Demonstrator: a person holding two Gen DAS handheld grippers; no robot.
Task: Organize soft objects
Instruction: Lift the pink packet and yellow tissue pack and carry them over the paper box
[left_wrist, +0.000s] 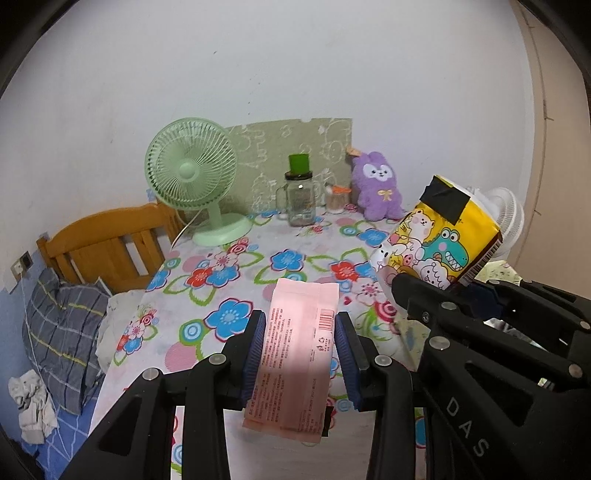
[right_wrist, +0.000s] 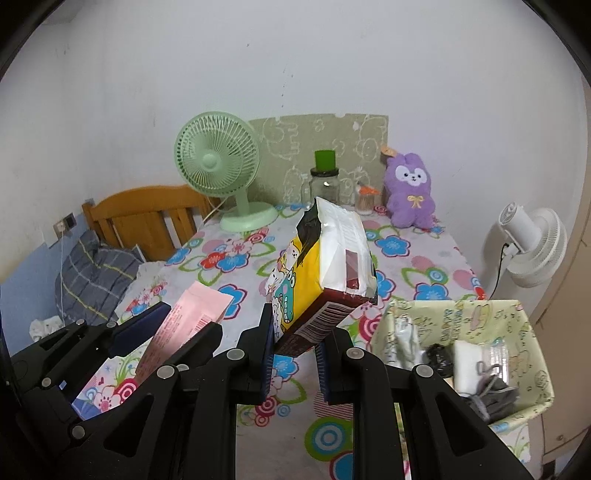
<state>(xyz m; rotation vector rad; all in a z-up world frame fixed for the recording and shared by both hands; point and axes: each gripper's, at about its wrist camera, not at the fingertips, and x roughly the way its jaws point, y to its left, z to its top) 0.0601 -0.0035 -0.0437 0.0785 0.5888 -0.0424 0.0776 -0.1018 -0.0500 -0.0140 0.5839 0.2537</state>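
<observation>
My left gripper is shut on a flat pink tissue pack, held lengthwise above the flowered table. My right gripper is shut on the lower end of a yellow cartoon-print tissue pack, which tilts up and away from me. The same yellow pack shows at the right of the left wrist view, and the pink pack appears at the lower left of the right wrist view. A purple plush bunny sits at the table's back right.
A pale green fabric basket at the right holds several soft items. A green desk fan, a glass jar with a green lid and a small jar stand along the back. A white fan stands right; a bed with a pillow lies left.
</observation>
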